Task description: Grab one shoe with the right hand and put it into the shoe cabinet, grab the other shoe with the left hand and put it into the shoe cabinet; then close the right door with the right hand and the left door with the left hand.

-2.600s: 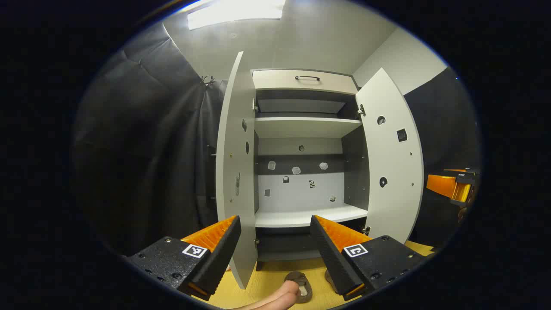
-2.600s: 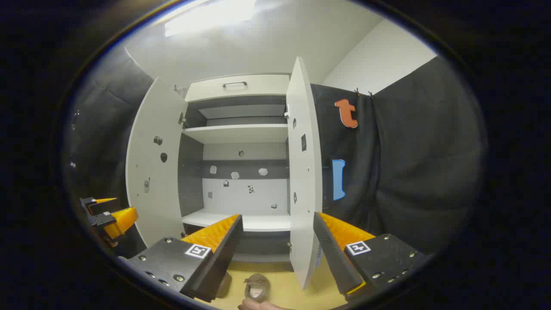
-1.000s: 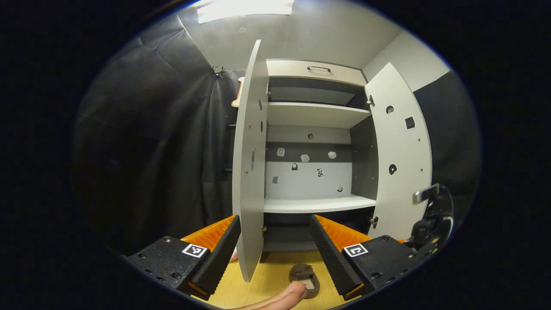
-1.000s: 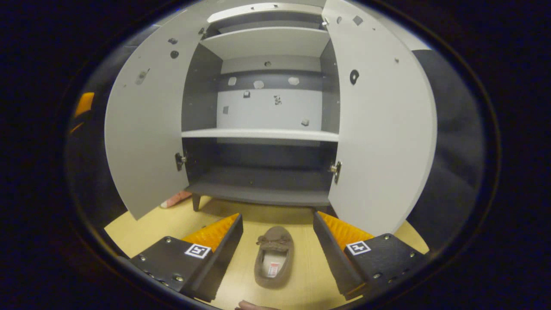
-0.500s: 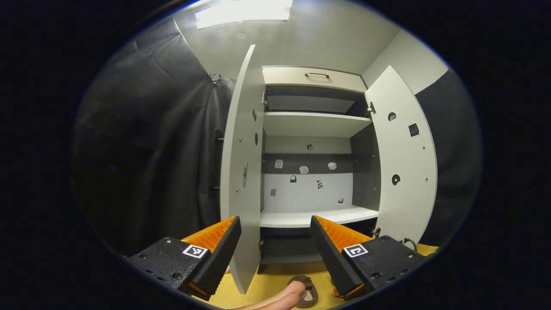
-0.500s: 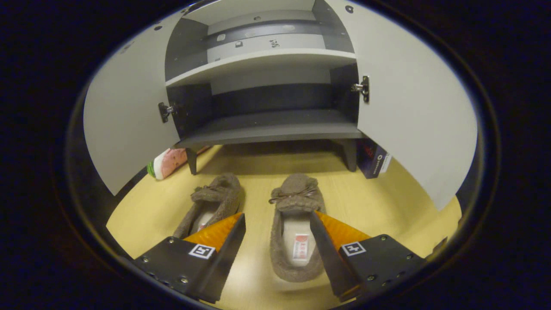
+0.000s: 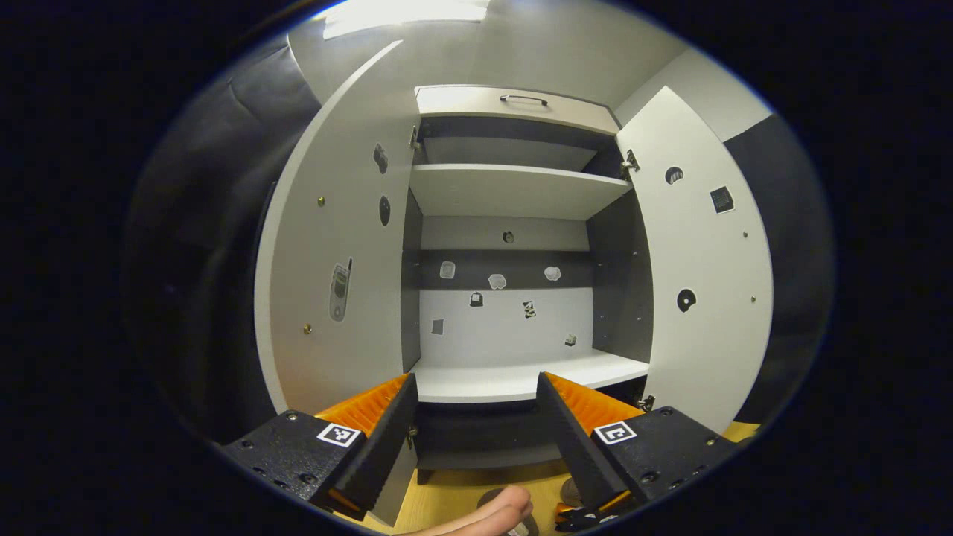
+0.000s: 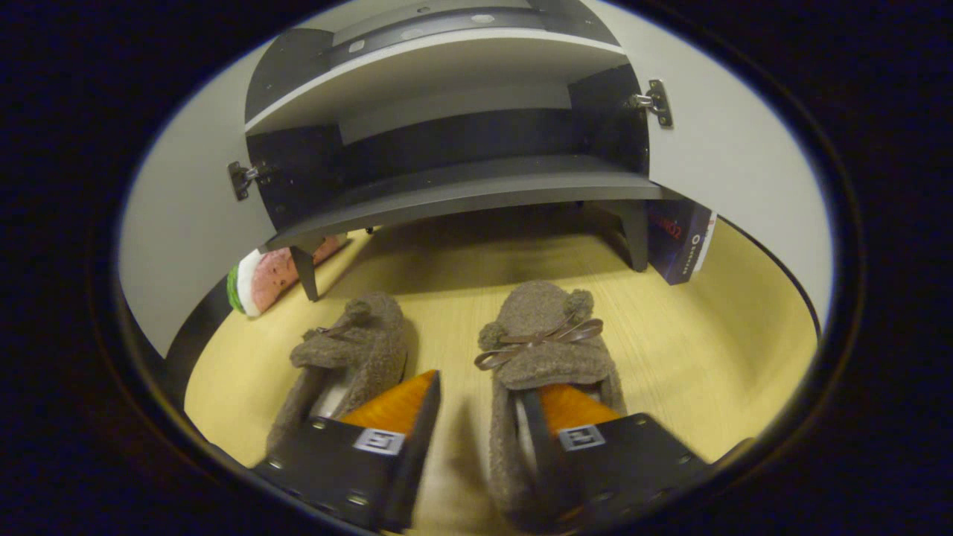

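Note:
Two brown fuzzy slippers lie side by side on the yellow floor in front of the shoe cabinet [image 8: 476, 193]. In the right gripper view, the right slipper [image 8: 543, 339] has a bow, and the left slipper [image 8: 357, 350] lies beside it. My right gripper [image 8: 480, 420] is open and low over them. One finger is inside the right slipper's opening and the other is in the gap between the slippers, so the slipper's side wall stands between them. My left gripper [image 7: 476, 417] is open and empty, held up facing the cabinet [image 7: 521, 372], whose two doors stand wide.
A watermelon-patterned thing [image 8: 260, 279] lies by the cabinet's left leg, and a dark blue box [image 8: 681, 238] stands by the right leg. The open left door [image 7: 335, 283] and right door [image 7: 707, 283] flank the shelves. A person's finger [image 7: 491, 515] shows at the bottom edge.
My right gripper has dropped and come forward onto the right slipper, one finger now inside its opening. The left gripper view has swung, so the left door now shows broad.

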`<act>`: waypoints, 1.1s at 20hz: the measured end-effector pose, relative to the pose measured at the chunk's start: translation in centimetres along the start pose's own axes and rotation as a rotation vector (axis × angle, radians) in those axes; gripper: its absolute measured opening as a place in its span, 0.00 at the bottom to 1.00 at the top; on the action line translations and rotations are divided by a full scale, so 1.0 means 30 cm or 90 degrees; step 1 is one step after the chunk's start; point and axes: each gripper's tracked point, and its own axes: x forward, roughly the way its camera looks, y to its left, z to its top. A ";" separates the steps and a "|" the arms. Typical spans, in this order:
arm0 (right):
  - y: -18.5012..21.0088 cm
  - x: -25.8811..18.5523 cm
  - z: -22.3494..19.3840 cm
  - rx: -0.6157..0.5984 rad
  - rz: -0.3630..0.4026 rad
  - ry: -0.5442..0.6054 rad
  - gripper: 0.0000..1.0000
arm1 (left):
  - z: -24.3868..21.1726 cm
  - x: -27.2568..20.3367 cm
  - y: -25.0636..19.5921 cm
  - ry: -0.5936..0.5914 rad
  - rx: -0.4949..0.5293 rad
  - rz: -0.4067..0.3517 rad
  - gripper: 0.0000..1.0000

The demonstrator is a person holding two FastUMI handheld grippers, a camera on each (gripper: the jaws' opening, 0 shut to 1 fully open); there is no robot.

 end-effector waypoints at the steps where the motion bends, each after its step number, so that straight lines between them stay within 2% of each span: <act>1: 0.015 0.005 -0.004 0.011 0.019 -0.003 0.29 | -0.006 0.016 -0.010 0.000 0.000 -0.004 0.98; 2: 0.013 0.004 0.014 0.007 0.021 -0.012 0.24 | -0.008 0.030 -0.021 0.000 -0.003 -0.010 0.99; 3: 0.009 -0.029 0.031 0.027 0.034 -0.016 0.25 | -0.018 0.042 -0.032 0.003 -0.007 -0.016 0.99; 4: 0.014 -0.005 0.027 0.037 0.040 -0.014 0.01 | -0.027 0.052 -0.040 0.006 -0.010 -0.020 0.99; 7: 0.006 -0.023 0.039 0.047 0.066 -0.036 0.01 | -0.054 0.072 -0.050 0.007 -0.017 -0.027 0.99; 12: -0.023 -0.150 0.169 0.046 0.072 -0.099 0.01 | -0.097 0.101 -0.047 0.018 -0.021 -0.039 0.99; 15: -0.059 -0.250 0.271 0.026 0.051 -0.147 0.01 | -0.134 0.113 -0.048 0.029 -0.025 -0.050 0.99; 18: -0.066 -0.359 0.385 0.020 0.054 -0.184 0.01 | -0.153 0.121 -0.034 0.039 -0.028 -0.050 0.99; 22: -0.083 -0.521 0.580 -0.019 0.049 -0.240 0.01 | -0.117 0.108 -0.027 0.011 -0.022 -0.061 0.99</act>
